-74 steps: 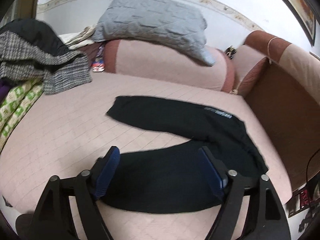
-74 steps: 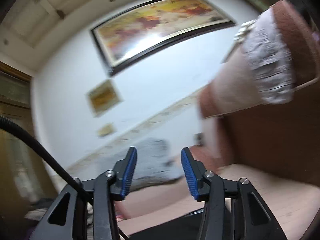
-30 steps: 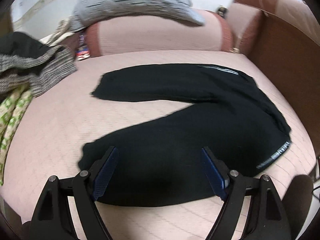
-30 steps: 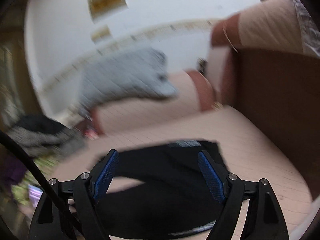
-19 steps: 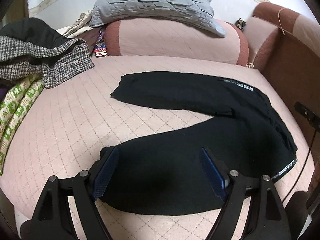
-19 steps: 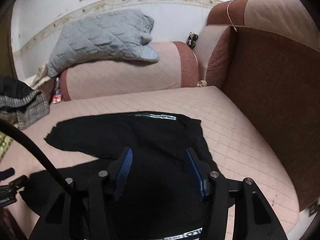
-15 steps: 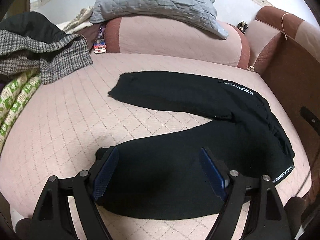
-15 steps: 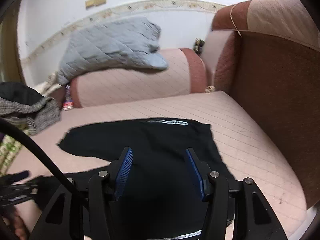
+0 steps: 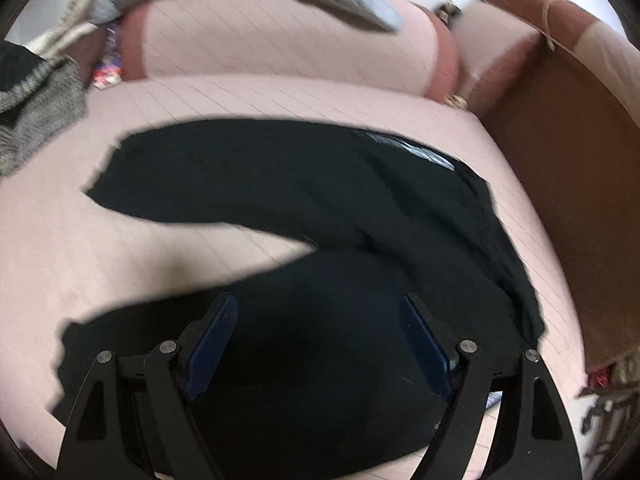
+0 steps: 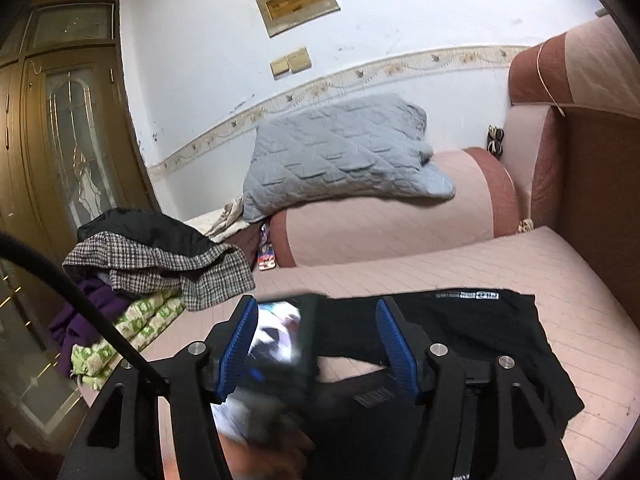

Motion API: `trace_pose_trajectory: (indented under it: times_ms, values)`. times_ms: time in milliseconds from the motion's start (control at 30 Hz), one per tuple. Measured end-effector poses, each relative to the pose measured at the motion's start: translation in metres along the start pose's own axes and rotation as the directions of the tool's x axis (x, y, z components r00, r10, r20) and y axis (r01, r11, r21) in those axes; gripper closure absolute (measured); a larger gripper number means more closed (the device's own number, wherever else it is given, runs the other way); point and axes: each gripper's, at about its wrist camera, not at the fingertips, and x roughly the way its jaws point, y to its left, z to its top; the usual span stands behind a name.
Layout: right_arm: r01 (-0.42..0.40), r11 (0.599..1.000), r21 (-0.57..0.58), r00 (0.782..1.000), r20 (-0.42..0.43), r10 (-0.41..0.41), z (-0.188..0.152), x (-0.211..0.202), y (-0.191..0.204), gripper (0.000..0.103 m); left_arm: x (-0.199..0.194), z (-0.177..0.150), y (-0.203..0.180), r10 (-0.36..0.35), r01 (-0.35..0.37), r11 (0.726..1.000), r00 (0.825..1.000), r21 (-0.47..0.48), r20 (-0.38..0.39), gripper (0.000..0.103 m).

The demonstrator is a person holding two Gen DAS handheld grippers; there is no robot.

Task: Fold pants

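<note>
Black pants [image 9: 312,208] lie spread on the pink quilted bed [image 9: 60,240], legs splayed apart to the left, waist to the right. My left gripper [image 9: 320,344] is open and empty, just above the near leg. In the right wrist view the pants [image 10: 472,320] lie below my right gripper [image 10: 316,340], which is open and empty above the waist end. A blurred object, the other hand-held gripper [image 10: 276,360], shows between its fingers.
A grey quilted pillow [image 10: 340,152] rests on a pink bolster [image 10: 384,220] at the back. A pile of clothes [image 10: 156,256] lies at the left. A brown headboard [image 10: 600,200] stands at the right. A wooden wardrobe [image 10: 60,120] is at far left.
The left gripper has dropped closer to the near pant leg and its view is blurred. The right gripper has tilted upward and the left gripper has come into its view.
</note>
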Motion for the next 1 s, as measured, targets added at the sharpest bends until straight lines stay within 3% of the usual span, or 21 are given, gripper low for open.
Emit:
trace_pose_trajectory:
  times_ms: [167, 233, 333, 433, 567, 633, 733, 833, 1000]
  values:
    - [-0.030, 0.999, 0.022, 1.000, 0.004, 0.030, -0.006, 0.014, 0.019, 0.037, 0.013, -0.027, -0.035, 0.012, -0.007, 0.998, 0.997, 0.065, -0.073, 0.021]
    - [-0.047, 0.998, 0.042, 0.999, 0.004, 0.047, -0.008, 0.017, 0.021, 0.037, 0.022, -0.032, -0.033, 0.004, 0.000, 1.000, 0.993, 0.031, -0.117, 0.021]
    - [-0.053, 0.993, 0.105, 0.998, 0.044, 0.049, -0.012, 0.018, 0.019, 0.036, 0.028, -0.038, -0.025, 0.054, -0.052, 0.999, 0.992, 0.012, -0.114, 0.021]
    - [-0.077, 0.981, 0.179, 0.996, -0.035, 0.085, -0.017, 0.033, 0.013, 0.035, 0.027, -0.040, -0.018, 0.056, -0.055, 0.998, 0.993, 0.015, -0.106, 0.020]
    - [-0.004, 0.991, 0.130, 0.995, -0.094, 0.016, -0.014, 0.040, -0.002, 0.034, 0.019, -0.035, 0.016, 0.071, -0.071, 0.997, 0.994, 0.006, -0.078, 0.021]
    - [0.049, 0.995, 0.085, 0.993, -0.109, -0.040, -0.008, 0.042, -0.021, 0.028, 0.011, -0.029, 0.048, 0.065, -0.067, 0.997, 0.996, -0.030, -0.066, 0.021]
    - [0.172, 0.985, 0.026, 0.971, -0.171, -0.165, 0.002, 0.057, -0.069, 0.027, 0.000, -0.009, 0.104, 0.094, -0.096, 0.992, 0.995, -0.083, -0.029, 0.021]
    - [0.261, 0.965, 0.010, 0.930, -0.271, -0.249, 0.010, 0.086, -0.127, 0.027, -0.001, 0.017, 0.154, 0.144, -0.145, 0.980, 0.989, -0.137, -0.017, 0.021]
    - [0.303, 0.948, 0.094, 0.865, -0.444, -0.233, 0.017, 0.146, -0.233, 0.027, 0.022, 0.077, 0.233, 0.133, -0.137, 0.966, 0.991, -0.217, -0.031, 0.021]
